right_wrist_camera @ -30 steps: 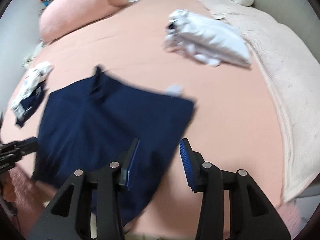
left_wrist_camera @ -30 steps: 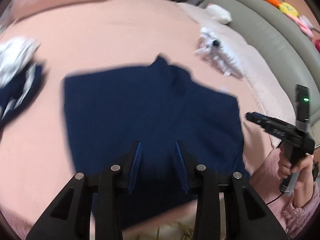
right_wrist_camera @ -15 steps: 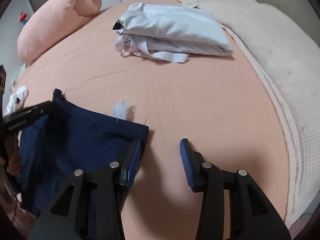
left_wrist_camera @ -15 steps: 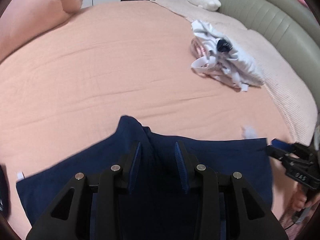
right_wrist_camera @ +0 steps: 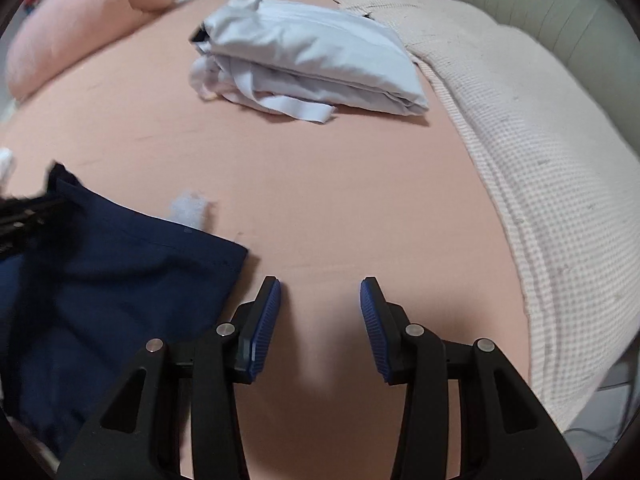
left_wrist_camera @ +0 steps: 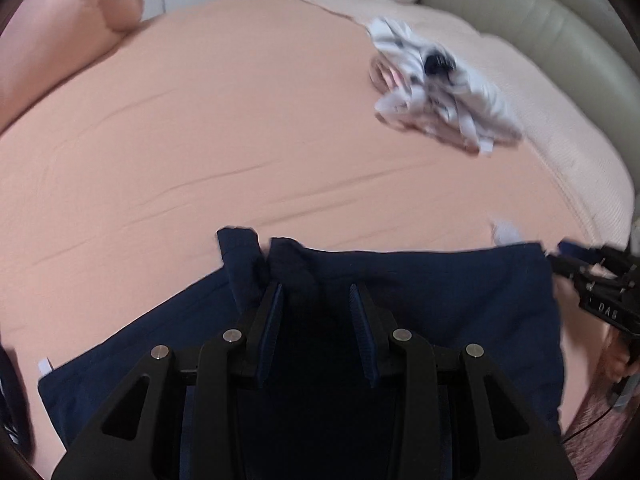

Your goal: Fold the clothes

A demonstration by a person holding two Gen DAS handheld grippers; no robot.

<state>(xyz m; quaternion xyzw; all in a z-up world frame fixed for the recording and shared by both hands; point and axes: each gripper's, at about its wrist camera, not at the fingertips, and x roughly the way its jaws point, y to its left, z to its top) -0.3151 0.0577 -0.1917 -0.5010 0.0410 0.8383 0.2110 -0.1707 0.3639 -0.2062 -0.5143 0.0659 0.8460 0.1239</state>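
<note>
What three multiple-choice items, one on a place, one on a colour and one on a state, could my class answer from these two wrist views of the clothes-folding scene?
1. Where does the folded white pile lie relative to the navy garment?
A. On top of it
B. Farther up the bed, apart from it
C. Under it

2. What colour is the bed sheet?
A. Green
B. Black
C. Peach pink

3. What is the state of the right claw?
A. Open over bare sheet
B. Shut on the white pile
C. Shut on the pillow

Answers:
1 B, since bare sheet separates the pile from the garment.
2 C, since the sheet shows peach pink in both views.
3 A, since a clear gap with only sheet shows between its blue pads.
</note>
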